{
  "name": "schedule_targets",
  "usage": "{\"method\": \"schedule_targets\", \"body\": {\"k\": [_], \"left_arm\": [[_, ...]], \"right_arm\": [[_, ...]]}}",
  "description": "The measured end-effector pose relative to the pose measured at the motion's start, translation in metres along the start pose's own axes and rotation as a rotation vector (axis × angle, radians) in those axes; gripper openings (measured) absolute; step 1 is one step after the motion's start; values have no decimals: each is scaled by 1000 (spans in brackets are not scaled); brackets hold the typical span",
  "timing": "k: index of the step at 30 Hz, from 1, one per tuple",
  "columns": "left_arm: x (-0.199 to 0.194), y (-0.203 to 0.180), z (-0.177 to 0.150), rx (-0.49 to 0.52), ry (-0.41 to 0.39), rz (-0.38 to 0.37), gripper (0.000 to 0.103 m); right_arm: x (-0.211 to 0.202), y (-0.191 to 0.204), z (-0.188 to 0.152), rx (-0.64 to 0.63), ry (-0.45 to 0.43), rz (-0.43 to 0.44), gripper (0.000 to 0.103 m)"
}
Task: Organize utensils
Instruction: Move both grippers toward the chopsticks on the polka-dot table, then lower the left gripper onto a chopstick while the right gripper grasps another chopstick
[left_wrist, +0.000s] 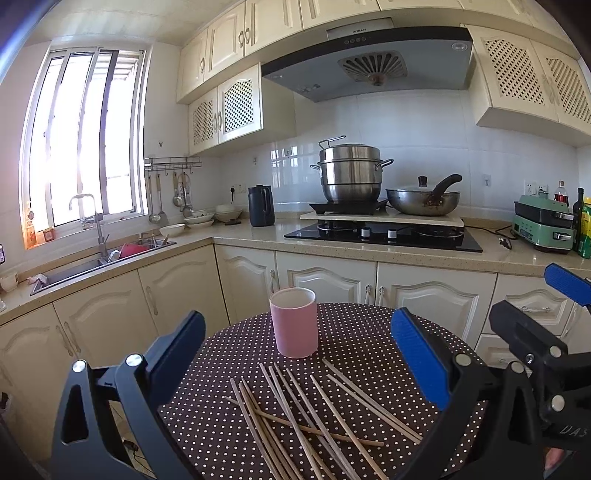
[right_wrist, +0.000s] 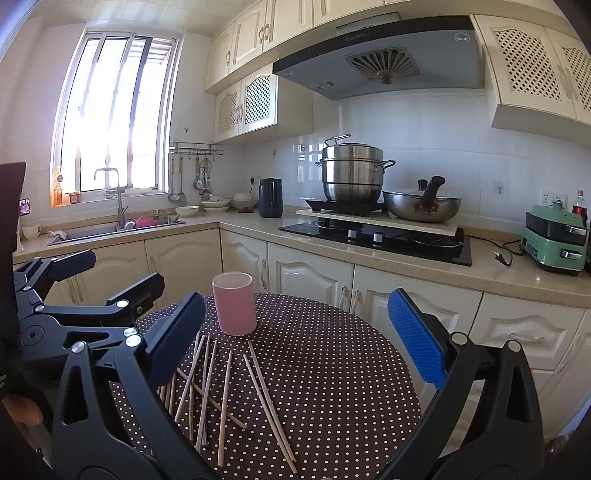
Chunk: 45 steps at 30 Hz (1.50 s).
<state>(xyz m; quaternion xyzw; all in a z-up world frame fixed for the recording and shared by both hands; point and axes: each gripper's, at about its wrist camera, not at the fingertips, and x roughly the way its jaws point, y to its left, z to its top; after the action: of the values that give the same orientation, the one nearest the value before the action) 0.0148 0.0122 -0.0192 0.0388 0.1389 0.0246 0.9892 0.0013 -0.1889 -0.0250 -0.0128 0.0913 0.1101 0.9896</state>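
Several wooden chopsticks (left_wrist: 310, 413) lie scattered on a round table with a brown polka-dot cloth (left_wrist: 369, 343). Behind them a pink cup (left_wrist: 294, 322) stands upright and looks empty. My left gripper (left_wrist: 297, 350) hangs wide open above the chopsticks, holding nothing. In the right wrist view the chopsticks (right_wrist: 225, 387) lie left of centre, the pink cup (right_wrist: 234, 303) beyond them on the cloth (right_wrist: 332, 350). My right gripper (right_wrist: 295, 332) is wide open and empty above the table. The left gripper's black frame (right_wrist: 74, 314) shows at the left of that view.
Cream cabinets (left_wrist: 325, 280) and a counter run close behind the table. A hob carries a steel steamer pot (left_wrist: 351, 171) and a wok (left_wrist: 423, 199). A sink (left_wrist: 99, 258) sits under the window, and a green appliance (left_wrist: 543, 225) stands at the right.
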Motion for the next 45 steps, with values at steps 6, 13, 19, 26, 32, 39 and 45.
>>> {"method": "schedule_targets", "body": {"k": [6, 13, 19, 26, 32, 39, 45], "left_arm": [[11, 2, -3, 5, 41, 21, 99], [32, 9, -10, -18, 122, 8, 99], [58, 23, -20, -51, 242, 3, 99], [102, 46, -47, -119, 474, -32, 99], [127, 67, -80, -163, 618, 7, 98], [146, 91, -113, -238, 715, 18, 85], [141, 100, -118, -238, 711, 56, 82]], "right_arm": [[13, 1, -2, 20, 33, 20, 97], [33, 4, -7, 22, 102, 45, 97], [58, 4, -15, 14, 195, 84, 97], [98, 1, -34, -21, 362, 132, 97], [132, 1, -56, -51, 504, 175, 96], [152, 2, -72, -56, 581, 205, 95], [166, 9, -79, -61, 604, 215, 95]]}}
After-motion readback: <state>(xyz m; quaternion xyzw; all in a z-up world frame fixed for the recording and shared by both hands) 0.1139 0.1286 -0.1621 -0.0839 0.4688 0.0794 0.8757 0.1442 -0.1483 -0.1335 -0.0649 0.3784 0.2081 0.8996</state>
